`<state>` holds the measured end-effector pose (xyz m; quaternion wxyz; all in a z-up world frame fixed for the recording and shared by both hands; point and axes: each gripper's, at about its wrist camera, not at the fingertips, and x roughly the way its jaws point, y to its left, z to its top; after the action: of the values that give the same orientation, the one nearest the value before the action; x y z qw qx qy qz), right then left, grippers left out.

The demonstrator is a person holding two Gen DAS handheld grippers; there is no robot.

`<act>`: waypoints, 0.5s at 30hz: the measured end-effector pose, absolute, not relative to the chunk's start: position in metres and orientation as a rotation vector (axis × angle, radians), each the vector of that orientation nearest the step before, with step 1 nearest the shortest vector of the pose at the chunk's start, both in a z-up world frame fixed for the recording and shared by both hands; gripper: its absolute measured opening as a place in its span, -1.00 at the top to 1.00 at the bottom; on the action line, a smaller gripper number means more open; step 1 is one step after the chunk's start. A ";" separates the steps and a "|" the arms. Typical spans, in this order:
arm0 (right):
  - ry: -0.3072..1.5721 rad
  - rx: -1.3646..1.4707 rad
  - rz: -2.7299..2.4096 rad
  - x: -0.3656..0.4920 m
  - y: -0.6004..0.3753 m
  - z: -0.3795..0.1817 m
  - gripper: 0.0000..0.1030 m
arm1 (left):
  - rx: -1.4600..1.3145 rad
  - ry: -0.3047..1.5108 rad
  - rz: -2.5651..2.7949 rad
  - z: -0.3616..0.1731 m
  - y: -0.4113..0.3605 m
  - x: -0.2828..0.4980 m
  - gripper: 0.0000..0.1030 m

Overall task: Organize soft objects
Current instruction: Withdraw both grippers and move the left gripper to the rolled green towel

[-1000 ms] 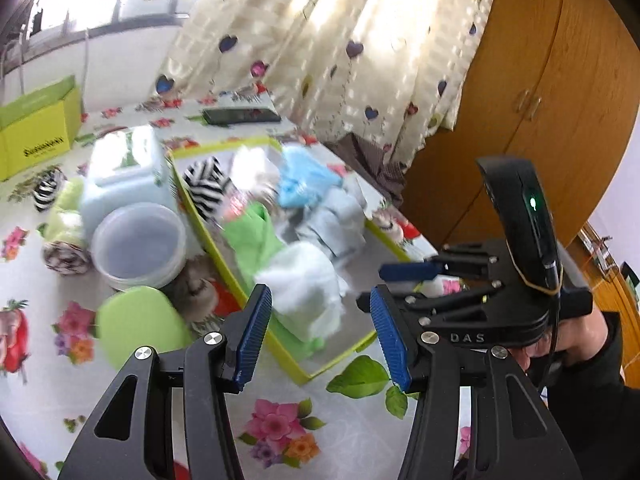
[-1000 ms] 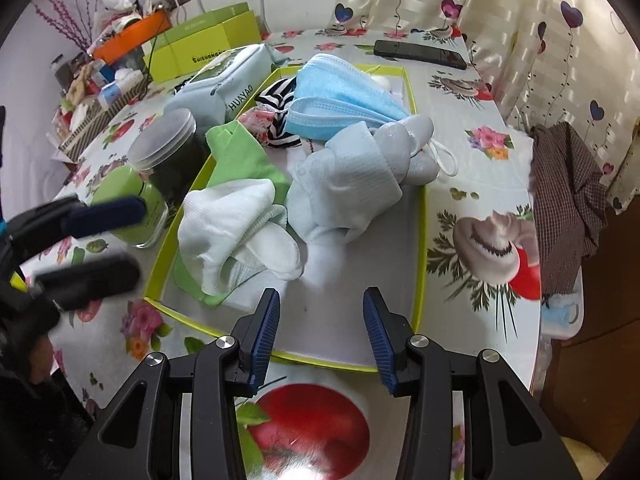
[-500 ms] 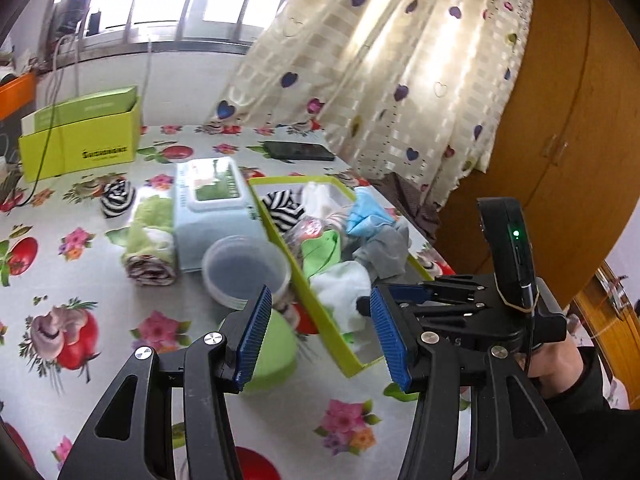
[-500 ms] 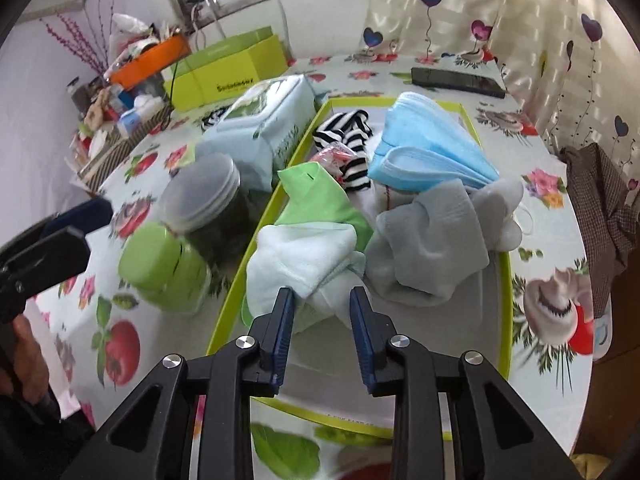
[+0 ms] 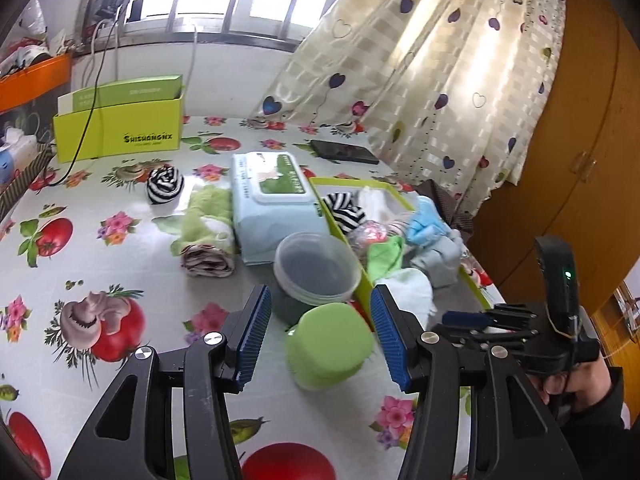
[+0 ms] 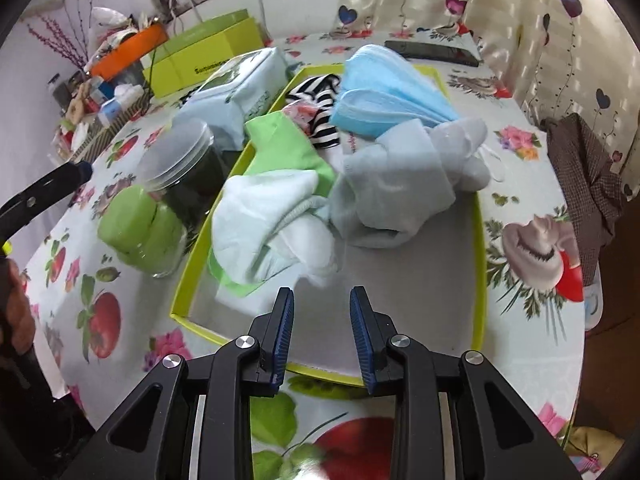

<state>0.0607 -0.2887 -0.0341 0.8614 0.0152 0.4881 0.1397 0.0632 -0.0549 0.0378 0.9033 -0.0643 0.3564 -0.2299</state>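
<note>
- Tray (image 6: 480, 240): yellow-green rim, grey floor, near end bare.
- White cloth (image 6: 272, 228), grey socks (image 6: 392, 196), green cloth (image 6: 288, 148), blue masks (image 6: 384, 96), striped sock (image 6: 320, 120): heaped in tray.
- Striped ball (image 5: 165, 184) and rolled towel (image 5: 208, 232): on table, outside tray.

The yellow-green box (image 5: 120, 130) at the table's far left reads "SHISHANGNX"; smaller print beneath it is illegible.

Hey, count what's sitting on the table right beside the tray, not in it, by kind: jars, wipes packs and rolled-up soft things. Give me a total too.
Jars: 2, the clear-lidded jar and the green-lidded jar
Wipes packs: 1, the wipes pack
Rolled soft things: 2, the striped sock ball and the green towel roll
Total: 5
</note>
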 end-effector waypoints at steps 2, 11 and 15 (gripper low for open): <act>1.027 0.028 0.297 0.058 -0.285 -0.034 0.46 | -0.129 0.738 -0.465 0.036 -0.053 0.064 -0.03; 0.954 0.036 0.298 0.046 -0.281 -0.012 0.22 | -0.134 0.760 -0.410 0.028 -0.037 0.070 -0.03; 0.884 0.061 0.305 0.041 -0.280 0.005 0.00 | -0.148 0.780 -0.390 0.024 -0.028 0.075 -0.03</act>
<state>0.0410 -0.2795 0.0053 0.8923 0.0292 0.4259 0.1469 0.0748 -0.0278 0.0238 0.9038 -0.0718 0.3773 -0.1888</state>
